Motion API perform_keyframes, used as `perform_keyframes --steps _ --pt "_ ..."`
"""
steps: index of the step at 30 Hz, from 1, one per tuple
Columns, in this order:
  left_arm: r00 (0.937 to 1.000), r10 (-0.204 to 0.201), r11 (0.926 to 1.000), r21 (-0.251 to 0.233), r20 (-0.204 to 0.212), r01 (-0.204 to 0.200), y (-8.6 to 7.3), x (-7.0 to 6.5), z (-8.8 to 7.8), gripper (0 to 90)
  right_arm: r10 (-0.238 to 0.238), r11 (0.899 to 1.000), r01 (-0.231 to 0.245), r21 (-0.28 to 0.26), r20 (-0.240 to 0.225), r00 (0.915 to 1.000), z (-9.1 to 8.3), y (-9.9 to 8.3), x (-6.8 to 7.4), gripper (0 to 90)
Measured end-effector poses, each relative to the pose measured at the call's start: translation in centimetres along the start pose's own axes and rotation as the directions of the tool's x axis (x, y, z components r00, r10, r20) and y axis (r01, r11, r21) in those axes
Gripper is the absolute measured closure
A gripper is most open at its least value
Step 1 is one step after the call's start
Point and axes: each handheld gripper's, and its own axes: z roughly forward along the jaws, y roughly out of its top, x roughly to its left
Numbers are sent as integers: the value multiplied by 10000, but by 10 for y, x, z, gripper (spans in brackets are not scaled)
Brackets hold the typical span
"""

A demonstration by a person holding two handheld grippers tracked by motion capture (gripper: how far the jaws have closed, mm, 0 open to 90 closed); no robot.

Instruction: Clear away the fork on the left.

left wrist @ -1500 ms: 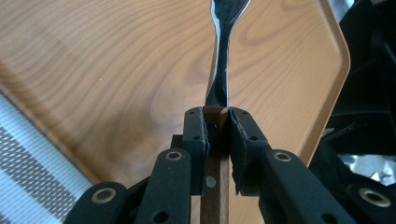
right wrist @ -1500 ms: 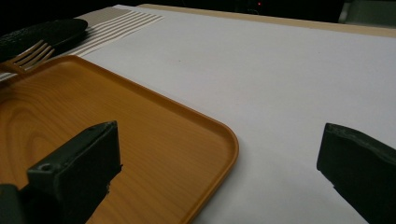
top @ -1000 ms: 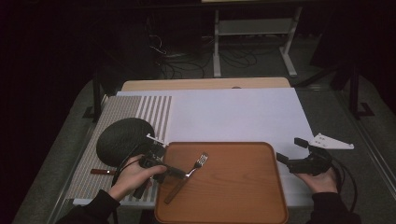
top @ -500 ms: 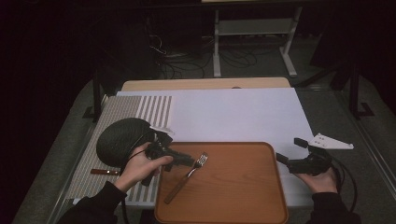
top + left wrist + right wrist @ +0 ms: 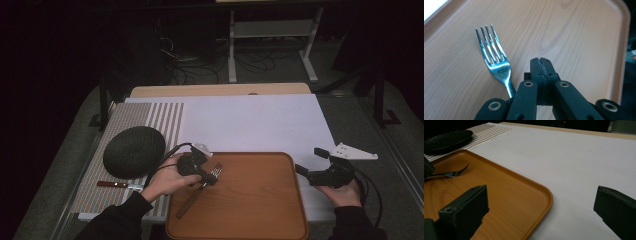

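Fork (image 5: pixel 496 62) is down on the wooden tray (image 5: pixel 584 30), just beside my left tool (image 5: pixel 541 65), which has just clenched on nothing. Right tool (image 5: pixel 541 202) is spread wide, idle past the tray's edge. Knife (image 5: pixel 120 185) not yet moved.

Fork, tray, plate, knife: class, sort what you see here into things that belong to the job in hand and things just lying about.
In the job:
- fork, lying on the tray
- wooden tray
- left gripper, jaws shut empty beside the fork
- right gripper, open, by the tray's edge

Lying about:
- dark round plate
- knife on the striped mat
- white sheet
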Motion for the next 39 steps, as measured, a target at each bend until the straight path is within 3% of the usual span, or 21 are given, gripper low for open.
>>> perform_keyframes --steps 2,5,8,9,12,15,20,22,31,39 --pt "9998 4 9999 147 -182 -1 0 2 3 899 11 10000 -11 -25 22 10000 0 0 0 0" --pt "9991 -385 9990 226 -170 389 -2 6 7 899 36 10000 -36 -53 14 10000 0 0 -1 0" --pt "9982 -499 9981 358 -318 510 -5 10 8 899 27 10000 -27 -57 11 10000 0 0 0 0" --pt "9967 -764 9966 292 -258 771 -7 14 8 899 21 10000 -21 -44 8 10000 0 0 0 0" --pt "9939 -1039 9941 268 -375 1049 -12 19 6 899 20 10000 -20 -48 15 10000 0 0 0 0" --pt "9904 -1383 9901 245 -58 1384 -19 22 5 900 24 10000 -24 -50 11 10000 0 0 0 0" --pt "9849 -1726 9849 94 -111 1727 -29 26 -2 899 32 10000 -32 -31 19 10000 0 0 0 0" --pt "9801 -1972 9804 -37 -231 1972 -35 30 -7 899 13 10000 -13 -23 21 10000 0 0 0 0" --pt "9690 -2466 9687 -331 -173 2459 -54 36 -19 899 18 10000 -18 -1 36 10000 0 0 0 0" --pt "9610 -2730 9615 -466 -447 2710 -68 40 -31 899 3 10000 -3 -30 36 10000 -1 0 1 0"
